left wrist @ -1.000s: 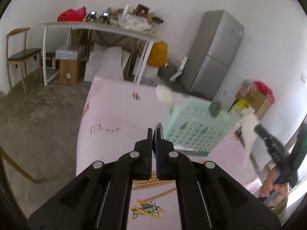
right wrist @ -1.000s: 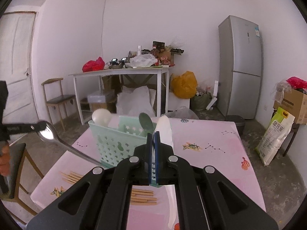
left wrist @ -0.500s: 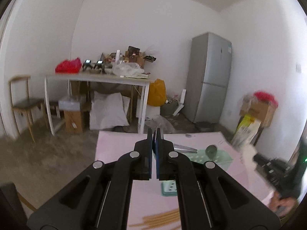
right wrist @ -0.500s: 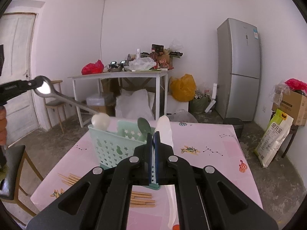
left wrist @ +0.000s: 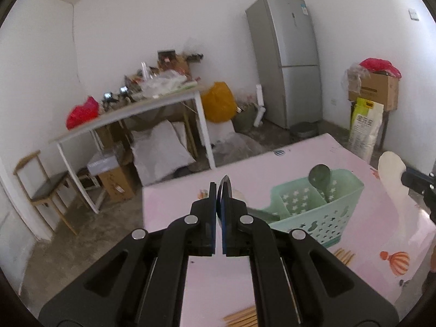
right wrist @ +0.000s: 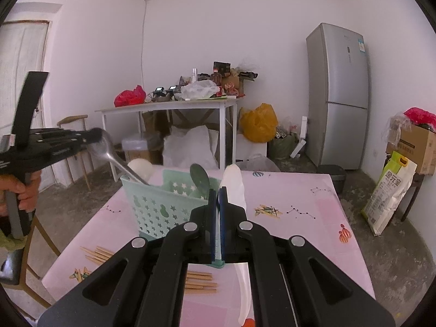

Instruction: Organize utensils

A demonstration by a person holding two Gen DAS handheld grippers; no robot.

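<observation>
The left gripper (left wrist: pixel 219 190) is clamping the bowl of a shiny metal spoon (right wrist: pixel 115 158), whose thin handle is slanting down into the left end of a mint-green plastic basket (right wrist: pixel 160 204). The basket is a perforated box with star and gourd-shaped cut-outs, standing upright on the pink worktop (right wrist: pixel 299 218) — a smooth cloth printed with small cartoon figures. In the left wrist view two compartments are showing, split by a starred divider.

The right gripper (right wrist: pixel 218 193) is pinching a flat white spoon (right wrist: pixel 234 182), matte like ceramic or plastic, its rounded end sticking up past the fingertips just beside the basket's right end. Inside the basket two more spoons are standing: a dark green one (right wrist: pixel 200 178) with an oval bowl near the middle, and a round white one (right wrist: pixel 140 167) at the left end — four spoons in all.

Pale wooden chopsticks (right wrist: pixel 199 283) are lying flat on the worktop in front of the basket, in a loose row; the count cannot be told
</observation>
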